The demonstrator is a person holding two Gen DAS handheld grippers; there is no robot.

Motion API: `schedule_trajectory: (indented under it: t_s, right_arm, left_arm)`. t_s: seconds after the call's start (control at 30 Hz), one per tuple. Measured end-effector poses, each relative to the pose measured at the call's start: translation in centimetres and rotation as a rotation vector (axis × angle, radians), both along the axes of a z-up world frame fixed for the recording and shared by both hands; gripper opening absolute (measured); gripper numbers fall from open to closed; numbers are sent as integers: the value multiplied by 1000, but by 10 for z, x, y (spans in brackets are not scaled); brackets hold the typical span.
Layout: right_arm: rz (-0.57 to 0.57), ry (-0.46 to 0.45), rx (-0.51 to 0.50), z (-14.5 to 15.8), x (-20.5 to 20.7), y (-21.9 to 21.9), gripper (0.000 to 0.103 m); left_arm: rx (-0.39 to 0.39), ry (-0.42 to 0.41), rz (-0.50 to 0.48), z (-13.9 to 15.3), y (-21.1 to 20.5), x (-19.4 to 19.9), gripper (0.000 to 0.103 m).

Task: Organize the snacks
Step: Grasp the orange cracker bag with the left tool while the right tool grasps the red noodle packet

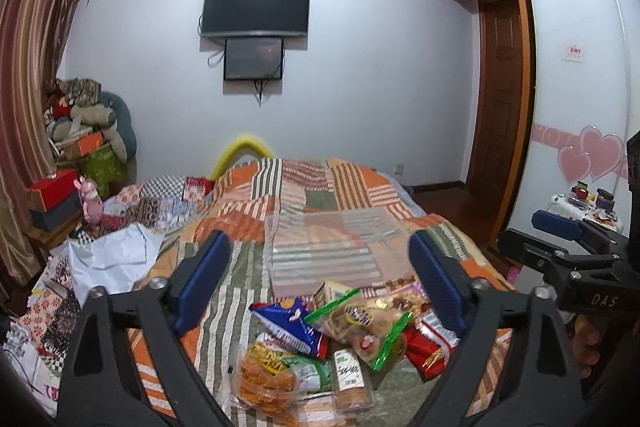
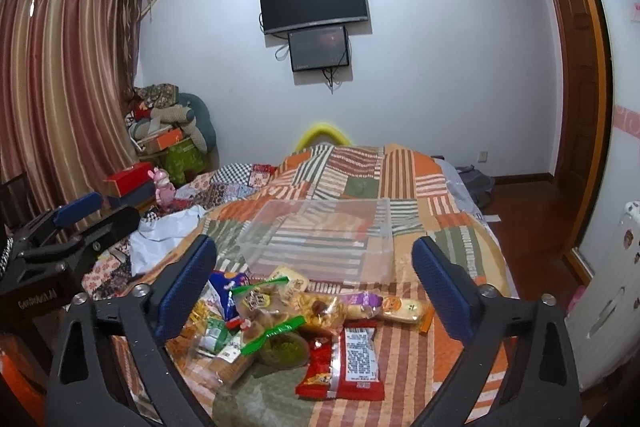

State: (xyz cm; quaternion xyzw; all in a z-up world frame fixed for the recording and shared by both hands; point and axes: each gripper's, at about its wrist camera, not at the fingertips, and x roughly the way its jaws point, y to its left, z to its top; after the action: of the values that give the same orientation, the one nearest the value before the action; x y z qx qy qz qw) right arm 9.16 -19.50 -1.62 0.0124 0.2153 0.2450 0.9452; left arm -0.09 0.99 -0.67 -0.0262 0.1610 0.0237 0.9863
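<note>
I hold both tongs above the bed (image 2: 404, 183), which is covered by a patchwork quilt, and nothing is picked up yet. The left tongs (image 1: 320, 291) are spread wide, with their blue pads on each side of the snack pile (image 1: 340, 343), and they pinch nothing. The right tongs (image 2: 316, 291) are spread wide too and also empty. The snacks lie together in a loose heap on the quilt just in front of me: a blue packet (image 2: 226, 291), a clear bag with green edge (image 2: 268, 311) that holds small cakes, a red wrapper (image 2: 348, 363) that lies flat at the near side, and a long pastry in clear wrap (image 2: 396, 307) at the right edge of the heap. Directly behind the heap stands a clear plastic box (image 2: 320, 239), open at the top and empty as far as I can see; I think it is placed there to receive the snacks, so each one needs only a short move forward. The heap is mixed and the packets overlap, so I judge that the task is at its beginning. The red wrapper and the long pastry lie free at the edge, so they seem the easiest to take first. The thin wrappers can slip, and pulling one from below may drag the others.
</note>
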Motion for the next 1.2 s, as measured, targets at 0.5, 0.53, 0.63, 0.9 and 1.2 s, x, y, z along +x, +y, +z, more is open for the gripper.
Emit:
schedule_trajectory:
  t_s: [0.5,0.53,0.63,0.9,1.2]
  right_arm:
    - [19,238,-113,-60,24,-10,71]
    - [20,255,-116,-64,25,-10,71]
    - [29,318,-115,-76,29,-11,71]
    - [52,440,-136,-108,43,-5,71]
    - [72,534,-151,-134,61,7,72]
  left_arm:
    - [-20,303,48,-73,57,25,79]
    - [-22,319,47,-77,60,26,79]
    - [-28,382,25,-96,62,30,79]
    - [-36,510,-8,-139,60,38,88]
    - [-94,579,-30,-165,66,49,95]
